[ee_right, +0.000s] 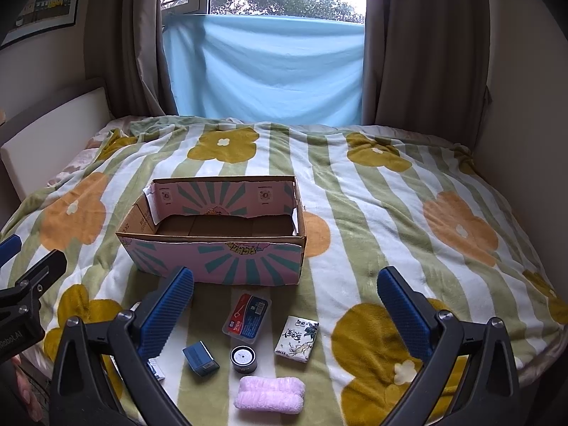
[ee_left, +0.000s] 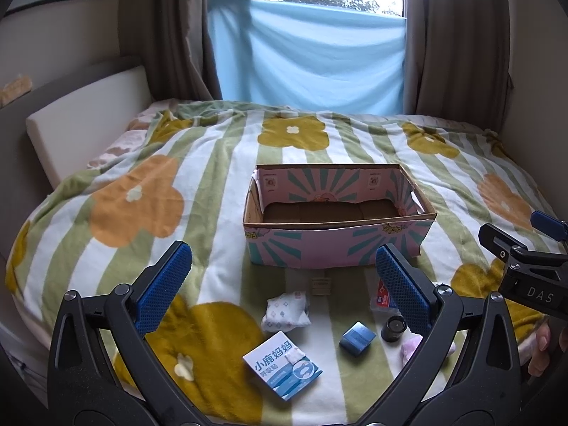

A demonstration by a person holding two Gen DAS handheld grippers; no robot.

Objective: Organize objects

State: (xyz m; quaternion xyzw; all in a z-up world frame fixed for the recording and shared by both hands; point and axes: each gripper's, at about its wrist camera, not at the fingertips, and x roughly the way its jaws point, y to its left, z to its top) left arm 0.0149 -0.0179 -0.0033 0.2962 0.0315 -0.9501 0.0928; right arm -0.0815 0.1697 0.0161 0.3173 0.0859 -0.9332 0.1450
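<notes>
Cardboard box (ee_right: 213,227), pink with teal rays, open-topped, empty, sits mid-bed on striped flowered blanket (ee_right: 372,191). Small items lie on blanket just in front of box: blue box (ee_right: 200,358), round tin (ee_right: 243,358), red pack (ee_right: 247,316), tissue pack (ee_right: 297,339), pink towel (ee_right: 269,394), white-blue carton (ee_left: 283,365), white pouch (ee_left: 285,310). Left tongs (ee_left: 284,287) wide open, holding nothing, above items. Right tongs (ee_right: 285,310) wide open, holding nothing, likewise above items.
</notes>
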